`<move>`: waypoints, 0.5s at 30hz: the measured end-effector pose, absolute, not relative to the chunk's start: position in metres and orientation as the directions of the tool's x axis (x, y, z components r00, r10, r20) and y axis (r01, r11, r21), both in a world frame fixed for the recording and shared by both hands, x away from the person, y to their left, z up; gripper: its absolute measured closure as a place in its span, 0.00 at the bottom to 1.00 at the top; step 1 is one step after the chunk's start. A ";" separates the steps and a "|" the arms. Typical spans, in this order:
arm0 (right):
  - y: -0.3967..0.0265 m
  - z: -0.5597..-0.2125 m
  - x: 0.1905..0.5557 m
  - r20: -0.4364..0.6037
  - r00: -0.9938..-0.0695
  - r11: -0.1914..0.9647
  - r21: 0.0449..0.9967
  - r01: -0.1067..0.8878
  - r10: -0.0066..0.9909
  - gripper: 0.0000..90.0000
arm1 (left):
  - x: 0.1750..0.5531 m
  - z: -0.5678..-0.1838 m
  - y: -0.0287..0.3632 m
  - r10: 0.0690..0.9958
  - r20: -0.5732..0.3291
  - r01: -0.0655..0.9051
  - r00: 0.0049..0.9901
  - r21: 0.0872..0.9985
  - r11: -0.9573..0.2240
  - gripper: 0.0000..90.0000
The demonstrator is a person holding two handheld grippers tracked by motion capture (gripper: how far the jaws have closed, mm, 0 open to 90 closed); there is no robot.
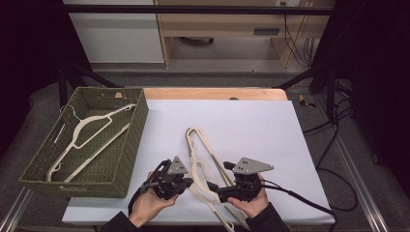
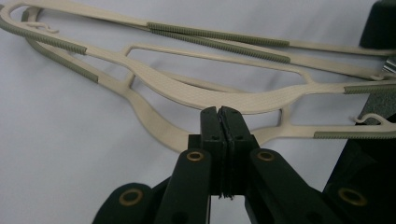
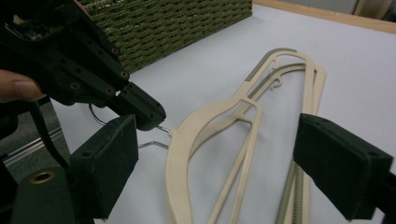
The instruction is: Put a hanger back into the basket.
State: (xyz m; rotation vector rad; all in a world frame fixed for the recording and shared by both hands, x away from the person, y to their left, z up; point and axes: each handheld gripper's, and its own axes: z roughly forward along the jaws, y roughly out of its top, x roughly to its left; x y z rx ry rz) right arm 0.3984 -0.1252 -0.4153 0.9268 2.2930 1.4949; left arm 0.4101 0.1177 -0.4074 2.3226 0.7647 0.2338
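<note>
Several cream hangers [image 1: 200, 154] with grey-green grip strips lie stacked on the white sheet [image 1: 251, 125]. My left gripper [image 1: 187, 182] sits at their near left end. In the left gripper view its jaws [image 2: 219, 114] are pressed together just before the top hanger's neck [image 2: 187, 91]. In the right gripper view the left gripper [image 3: 149, 114] pinches that hanger's thin metal hook [image 3: 95, 115], and a second hook wire lies just below. My right gripper [image 1: 212, 188] is close on the right, and the right gripper [image 3: 219, 154] stands open and wide, with the hangers [image 3: 201, 126] lying past its jaws.
A green woven basket [image 1: 140, 125] stands at the left with one pale hanger [image 1: 87, 137] inside; its wall [image 3: 177, 23] shows behind the left gripper. The wooden table edge [image 1: 212, 93] runs along the back. Cables [image 1: 333, 145] hang off the right side.
</note>
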 end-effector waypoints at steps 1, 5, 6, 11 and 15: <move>-0.124 -0.416 0.398 0.132 -0.766 0.272 0.886 0.375 0.629 0.18 | 0.410 -0.406 0.117 0.583 -0.038 0.463 0.812 0.651 -0.602 0.98; -0.119 -0.421 0.398 0.134 -0.765 0.284 0.877 0.387 0.630 0.20 | 0.412 -0.404 0.114 0.584 -0.031 0.462 0.811 0.647 -0.607 0.98; -0.118 -0.423 0.398 0.132 -0.769 0.292 0.874 0.387 0.625 0.20 | 0.412 -0.404 0.112 0.591 -0.033 0.466 0.806 0.650 -0.600 0.98; -0.106 -0.430 0.397 0.098 -0.776 0.345 0.856 0.385 0.623 0.27 | 0.412 -0.404 0.112 0.590 -0.038 0.469 0.807 0.649 -0.599 0.98; -0.101 -0.437 0.397 0.080 -0.781 0.381 0.839 0.388 0.619 0.33 | 0.412 -0.404 0.114 0.594 -0.042 0.474 0.803 0.650 -0.594 0.98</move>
